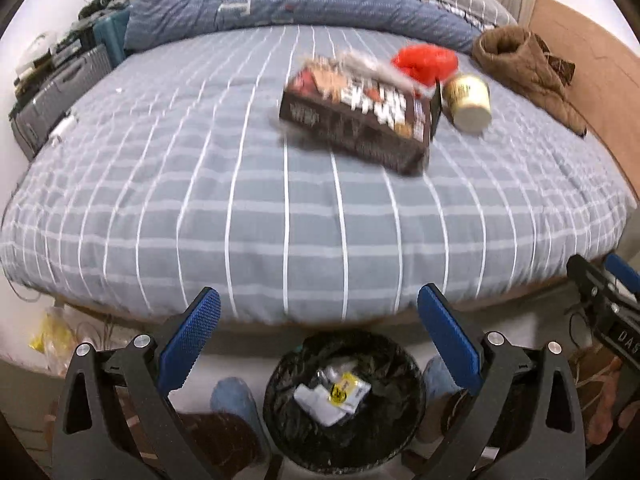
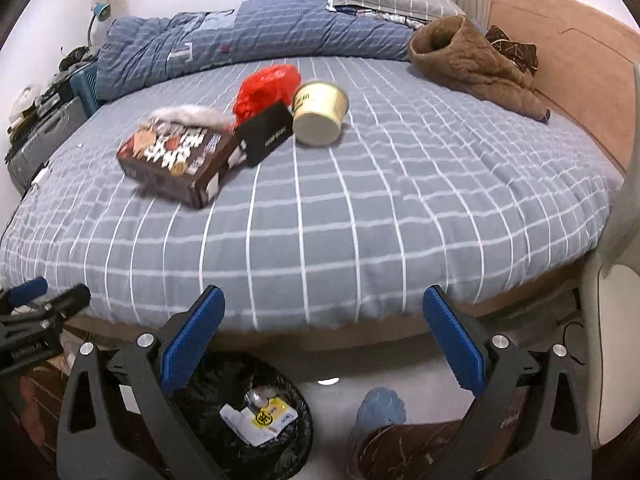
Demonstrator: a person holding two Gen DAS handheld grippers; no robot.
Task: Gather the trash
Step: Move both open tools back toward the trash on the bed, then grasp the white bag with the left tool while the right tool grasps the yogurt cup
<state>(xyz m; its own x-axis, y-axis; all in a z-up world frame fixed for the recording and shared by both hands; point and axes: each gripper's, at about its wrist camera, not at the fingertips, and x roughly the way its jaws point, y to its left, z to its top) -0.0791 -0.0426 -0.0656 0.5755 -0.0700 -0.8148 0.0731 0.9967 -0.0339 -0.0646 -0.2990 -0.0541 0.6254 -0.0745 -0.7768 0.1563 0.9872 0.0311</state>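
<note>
Trash lies in a cluster on the bed: a dark brown snack box (image 1: pixel 360 120) (image 2: pixel 176 156), a red plastic bag (image 1: pixel 426 62) (image 2: pixel 268 88), a cream cup on its side (image 1: pixel 468 100) (image 2: pixel 320 114), and a small black box (image 2: pixel 266 134). A bin with a black liner (image 1: pixel 344 400) (image 2: pixel 248 416) stands on the floor at the bed's foot and holds white wrappers. My left gripper (image 1: pixel 320 344) is open and empty above the bin. My right gripper (image 2: pixel 324 344) is open and empty, to the right of the bin.
The grey checked bed (image 1: pixel 240 200) (image 2: pixel 400 200) has a blue quilt (image 1: pixel 280 0) and a brown jacket (image 2: pixel 468 60) at its far side. A suitcase and clutter (image 1: pixel 60 80) stand on the left. The person's feet in slippers (image 2: pixel 384 420) are by the bin.
</note>
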